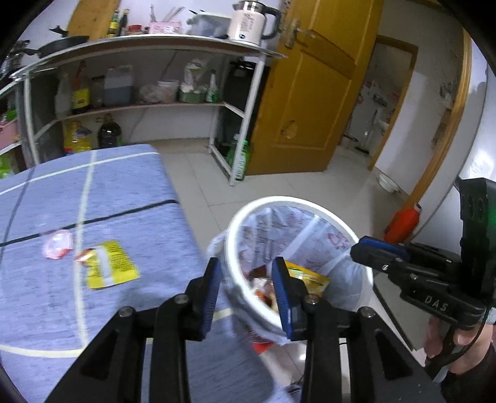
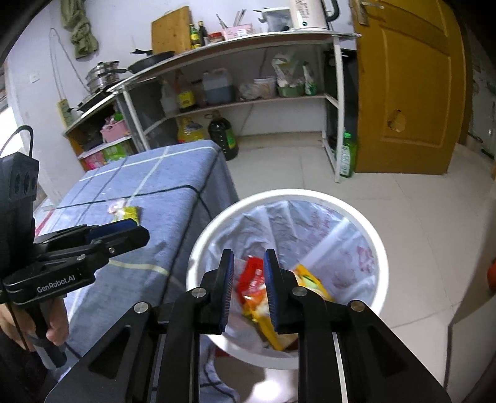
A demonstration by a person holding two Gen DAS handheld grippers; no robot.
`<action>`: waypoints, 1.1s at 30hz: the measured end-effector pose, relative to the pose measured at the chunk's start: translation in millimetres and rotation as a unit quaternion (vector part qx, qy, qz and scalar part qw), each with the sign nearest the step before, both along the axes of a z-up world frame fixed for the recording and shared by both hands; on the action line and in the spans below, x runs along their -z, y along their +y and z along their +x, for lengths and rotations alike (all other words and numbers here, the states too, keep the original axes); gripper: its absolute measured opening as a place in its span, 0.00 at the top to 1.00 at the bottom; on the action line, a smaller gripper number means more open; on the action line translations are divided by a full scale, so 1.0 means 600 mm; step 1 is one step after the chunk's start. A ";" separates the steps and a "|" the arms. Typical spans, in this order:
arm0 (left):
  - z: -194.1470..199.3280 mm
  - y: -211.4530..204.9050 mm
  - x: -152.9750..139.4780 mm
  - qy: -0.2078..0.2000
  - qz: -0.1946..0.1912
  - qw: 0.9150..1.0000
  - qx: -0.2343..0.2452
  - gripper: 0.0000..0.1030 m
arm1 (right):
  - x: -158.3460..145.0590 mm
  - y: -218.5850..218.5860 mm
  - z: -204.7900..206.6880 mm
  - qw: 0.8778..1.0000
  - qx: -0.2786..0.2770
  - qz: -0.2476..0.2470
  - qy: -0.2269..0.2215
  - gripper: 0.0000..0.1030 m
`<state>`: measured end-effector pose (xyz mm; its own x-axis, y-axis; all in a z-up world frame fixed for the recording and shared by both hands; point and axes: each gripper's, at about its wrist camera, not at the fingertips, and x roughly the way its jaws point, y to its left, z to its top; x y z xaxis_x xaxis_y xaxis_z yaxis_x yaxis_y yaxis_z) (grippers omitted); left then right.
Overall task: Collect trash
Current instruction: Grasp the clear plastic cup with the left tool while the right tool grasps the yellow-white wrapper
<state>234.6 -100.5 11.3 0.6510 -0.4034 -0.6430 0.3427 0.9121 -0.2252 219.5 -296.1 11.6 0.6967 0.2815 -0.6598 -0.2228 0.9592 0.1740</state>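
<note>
A white trash bin (image 1: 341, 223) (image 2: 381, 257) lined with a clear bag stands on the floor beside the table. Red and yellow wrappers (image 2: 257, 291) lie inside it, also seen in the left wrist view (image 1: 310, 279). My right gripper (image 2: 248, 291) is open and empty above the bin's mouth. My left gripper (image 1: 246, 297) is open and empty at the table's edge, over the bin rim. On the blue tablecloth (image 1: 124, 192) lie a yellow wrapper (image 1: 111, 263), a small red wrapper (image 1: 83, 255) and a pink clear wrapper (image 1: 57, 245).
A metal shelf unit (image 1: 148, 102) with bottles, jugs and a kettle (image 1: 248, 21) stands behind. A yellow wooden door (image 1: 310, 93) is open at the right. A green bottle (image 2: 347, 155) stands on the tiled floor by the shelf leg.
</note>
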 end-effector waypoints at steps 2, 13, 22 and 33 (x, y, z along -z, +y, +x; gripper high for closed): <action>-0.005 0.023 -0.004 -0.004 0.001 1.000 -0.011 0.65 | -0.006 0.014 0.002 1.000 -0.005 0.001 -0.006 0.80; -0.027 0.155 -0.014 -0.019 0.013 0.997 -0.080 0.65 | -0.019 0.133 0.017 0.997 -0.073 0.000 -0.019 0.80; -0.033 0.264 0.002 -0.009 0.017 0.990 -0.139 0.65 | -0.011 0.220 0.045 0.991 -0.133 0.019 -0.005 0.55; -0.032 0.318 0.014 -0.005 0.004 0.987 -0.160 0.60 | 0.026 0.298 0.096 0.986 -0.167 0.000 0.025 0.54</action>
<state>215.7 90.4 3.2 0.7504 -0.1715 -0.6383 0.0397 0.9757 -0.2156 277.3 -117.2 -3.7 0.5312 0.4901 -0.6911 -0.5174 0.8336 0.1934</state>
